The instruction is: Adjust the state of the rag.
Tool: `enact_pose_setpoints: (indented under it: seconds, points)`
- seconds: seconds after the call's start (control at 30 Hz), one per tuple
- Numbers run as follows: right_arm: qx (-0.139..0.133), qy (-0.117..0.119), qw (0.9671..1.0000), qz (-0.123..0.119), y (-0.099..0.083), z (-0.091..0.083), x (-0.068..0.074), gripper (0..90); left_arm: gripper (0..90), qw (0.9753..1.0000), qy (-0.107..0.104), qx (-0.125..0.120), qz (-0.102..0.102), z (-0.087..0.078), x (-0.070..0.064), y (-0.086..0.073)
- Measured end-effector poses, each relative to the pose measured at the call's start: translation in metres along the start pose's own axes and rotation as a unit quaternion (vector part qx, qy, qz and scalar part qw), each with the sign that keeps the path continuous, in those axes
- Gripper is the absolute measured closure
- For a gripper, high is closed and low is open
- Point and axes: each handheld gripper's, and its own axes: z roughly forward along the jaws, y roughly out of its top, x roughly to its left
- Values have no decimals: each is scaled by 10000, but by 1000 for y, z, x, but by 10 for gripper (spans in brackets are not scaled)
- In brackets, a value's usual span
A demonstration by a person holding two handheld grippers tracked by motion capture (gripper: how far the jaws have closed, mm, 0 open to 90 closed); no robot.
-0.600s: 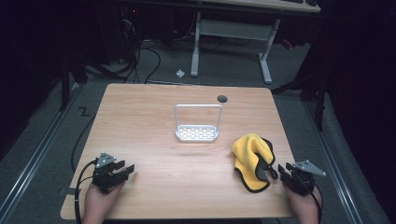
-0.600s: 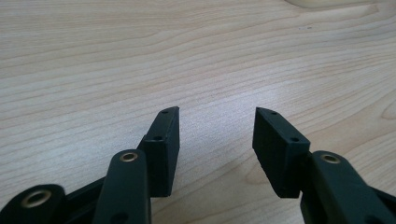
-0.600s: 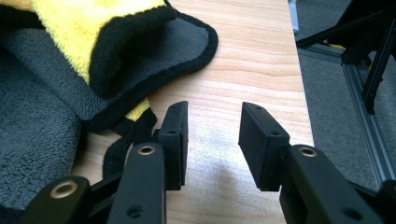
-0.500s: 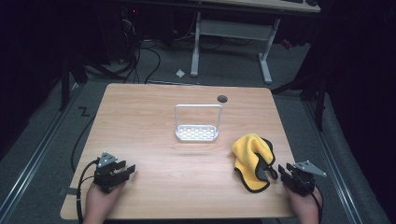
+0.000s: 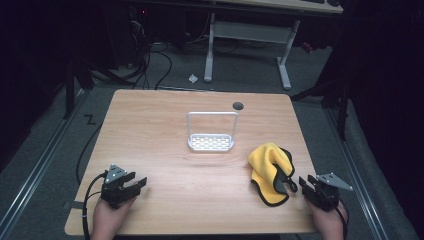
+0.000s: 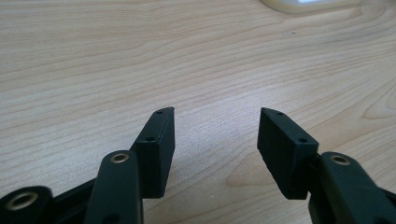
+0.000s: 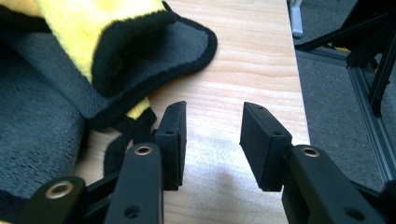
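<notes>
A pale wooden surface (image 5: 165,125) — on it a small white rack (image 5: 211,134) mid-way, and a crumpled yellow-and-black cloth (image 5: 270,170) near the right edge.

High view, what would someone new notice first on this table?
Probably the yellow cloth with black trim, crumpled near the table's right front corner, just ahead of the open right gripper. Next, the white wire rack standing at the middle. The left gripper rests open over bare wood at the front left.
</notes>
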Motion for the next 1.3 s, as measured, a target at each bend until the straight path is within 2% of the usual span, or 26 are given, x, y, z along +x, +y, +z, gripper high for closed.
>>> enact_pose_setpoints:
  seconds: [0.1,0.33,0.4,0.43,0.5,0.57,0.67,0.77,0.83,0.9,1.07,1.17,1.27,1.3]
  points:
    - [-69,78,9999,-26,5,-3,3,665,474,9999,-33,-74,-87,-4,1,-1]
    - [-453,330,9982,-223,33,-20,14,811,452,10000,-31,-84,-2,-7,-1,1]
    - [-480,412,9977,-262,38,-20,16,834,441,9999,-45,-91,-18,-6,-1,2]
    - [-507,472,9971,-324,49,-17,21,875,440,9999,-89,-87,-69,-6,-2,4]
    - [-486,567,9967,-303,59,-10,26,900,445,9999,-71,-118,-15,-8,-4,4]
    - [-304,597,9971,-356,63,4,31,900,450,9999,-101,-100,11,-8,-5,4]
    - [127,652,9972,-349,54,28,36,900,448,9999,-113,-94,17,-9,-6,4]
    - [542,656,9954,-439,37,44,42,900,433,9998,-147,-104,9,-10,-7,4]
    - [511,651,9956,-449,32,46,43,900,433,9998,-144,-96,32,-9,-8,4]
    - [509,699,9956,-360,32,46,41,900,433,9998,-165,-94,57,-9,-9,4]
    - [459,687,9959,-380,30,46,43,900,432,9997,-208,-77,72,-8,-11,4]
    - [460,747,9949,-497,30,44,50,900,430,9997,-234,-66,75,-6,-13,5]
    - [461,869,9928,-677,30,43,63,900,429,9997,-238,-37,102,-4,-15,5]
    - [461,869,9928,-677,30,43,63,900,429,9997,-238,-37,102,-4,-15,5]
